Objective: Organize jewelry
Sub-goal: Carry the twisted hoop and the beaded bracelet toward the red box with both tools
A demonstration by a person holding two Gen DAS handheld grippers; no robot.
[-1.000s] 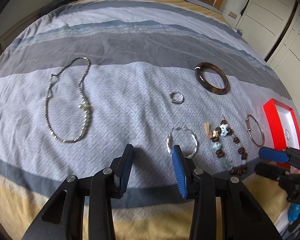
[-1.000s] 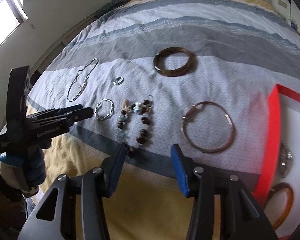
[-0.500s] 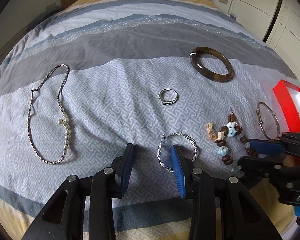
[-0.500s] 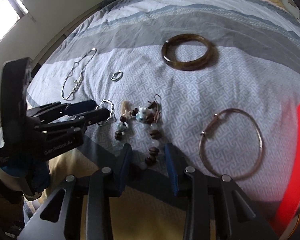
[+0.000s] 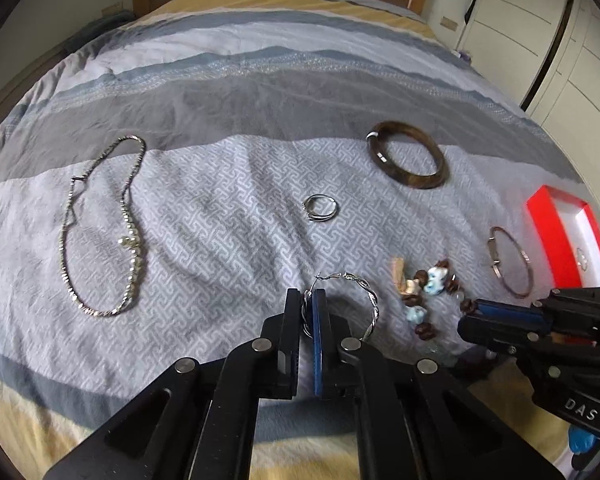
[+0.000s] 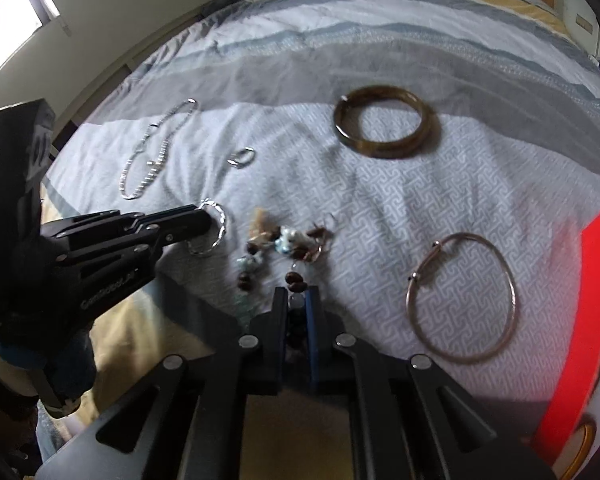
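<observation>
My left gripper (image 5: 307,309) is closing its jaws tight on the near rim of a twisted silver hoop (image 5: 370,304) that lies on the bed; seen from the right wrist, its tips (image 6: 204,220) pinch the hoop (image 6: 220,232). A bracelet of brown and pale blue beads (image 6: 288,240) is strung out beside it. My right gripper (image 6: 298,306) is closing tight on that bracelet's near end, with dark beads between the pads. The left wrist view shows the right gripper (image 5: 476,316) low over the beads (image 5: 432,284).
Spread over the patterned duvet are a brown bangle (image 5: 408,160), a small silver ring (image 5: 320,208), a silver bead necklace (image 5: 132,240) at the left and a thin metal bangle (image 6: 464,296). A red box (image 6: 576,320) with jewelry inside sits at the right edge.
Both grippers stood open before. Each has moved forward and down to the bed and shut, the left on the silver hoop, the right on the bead bracelet's near end.
</observation>
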